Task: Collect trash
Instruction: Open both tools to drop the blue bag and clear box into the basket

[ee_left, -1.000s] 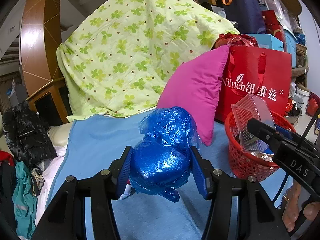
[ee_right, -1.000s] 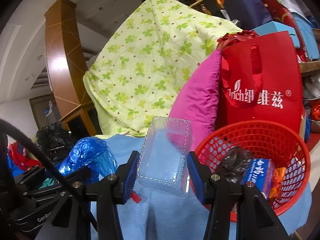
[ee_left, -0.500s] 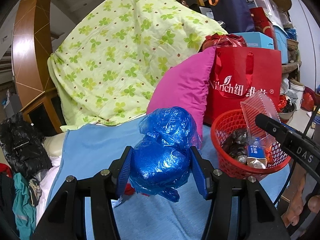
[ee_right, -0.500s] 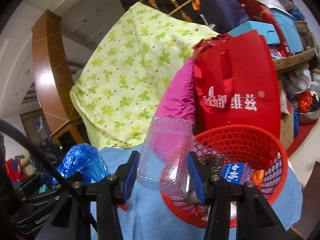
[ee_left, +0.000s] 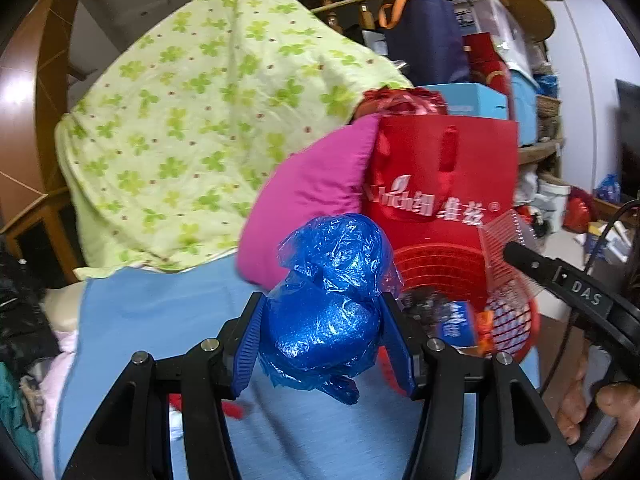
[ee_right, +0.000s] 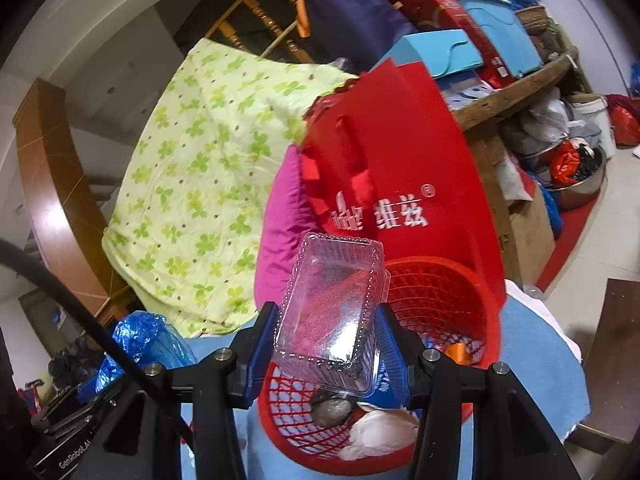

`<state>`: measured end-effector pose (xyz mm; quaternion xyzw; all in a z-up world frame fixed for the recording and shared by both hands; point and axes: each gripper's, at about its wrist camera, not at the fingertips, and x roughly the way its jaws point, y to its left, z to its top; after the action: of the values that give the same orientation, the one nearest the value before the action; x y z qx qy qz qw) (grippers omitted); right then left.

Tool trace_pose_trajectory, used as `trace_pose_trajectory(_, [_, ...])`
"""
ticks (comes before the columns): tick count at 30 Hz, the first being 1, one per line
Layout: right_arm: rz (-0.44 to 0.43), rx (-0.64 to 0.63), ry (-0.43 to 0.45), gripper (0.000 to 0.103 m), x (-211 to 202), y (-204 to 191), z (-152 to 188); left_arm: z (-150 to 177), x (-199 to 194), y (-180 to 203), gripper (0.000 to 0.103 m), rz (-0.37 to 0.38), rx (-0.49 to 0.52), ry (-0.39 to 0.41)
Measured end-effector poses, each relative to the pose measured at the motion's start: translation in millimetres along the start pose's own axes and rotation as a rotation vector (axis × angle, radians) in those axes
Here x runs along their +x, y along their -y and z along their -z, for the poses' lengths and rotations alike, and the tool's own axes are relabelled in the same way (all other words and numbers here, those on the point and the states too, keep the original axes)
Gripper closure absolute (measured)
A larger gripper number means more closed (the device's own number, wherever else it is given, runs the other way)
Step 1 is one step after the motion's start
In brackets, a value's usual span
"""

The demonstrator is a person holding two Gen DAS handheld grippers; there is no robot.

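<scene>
My left gripper (ee_left: 326,338) is shut on a crumpled blue plastic bag (ee_left: 328,300), held above the blue sheet (ee_left: 160,320), just left of the red mesh basket (ee_left: 516,336). My right gripper (ee_right: 326,340) is shut on a clear plastic clamshell box (ee_right: 332,304) and holds it over the red basket (ee_right: 440,300). The basket holds several pieces of trash, among them a blue carton (ee_left: 456,320) and white wrapping (ee_right: 380,432). The blue bag also shows at the lower left of the right wrist view (ee_right: 140,340).
A red paper bag (ee_left: 440,176) and a pink pillow (ee_left: 312,196) stand right behind the basket. A green clover quilt (ee_left: 200,120) rises at the back. Piled boxes and bags (ee_right: 480,32) fill shelves at the right. Dark clothes (ee_left: 20,312) lie left.
Both grippers moved right toward the basket. The clamshell box went from beside the basket to above its opening. The blue bag now sits close to the basket's left rim.
</scene>
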<state>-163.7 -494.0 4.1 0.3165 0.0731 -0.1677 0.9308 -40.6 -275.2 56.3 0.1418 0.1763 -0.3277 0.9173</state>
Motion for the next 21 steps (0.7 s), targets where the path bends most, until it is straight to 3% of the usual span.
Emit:
trace_pose_trajectory(10, [0.045,0.085,0.021,0.050,-1,27,-10,-9,22,35,0.045,0.136,0.031,0.017])
trace_pose_trajectory(21, [0.052,0.180,-0.023,0.049,34,42,-23,-10,59,59,0.044,0.176,0.027,-0.035])
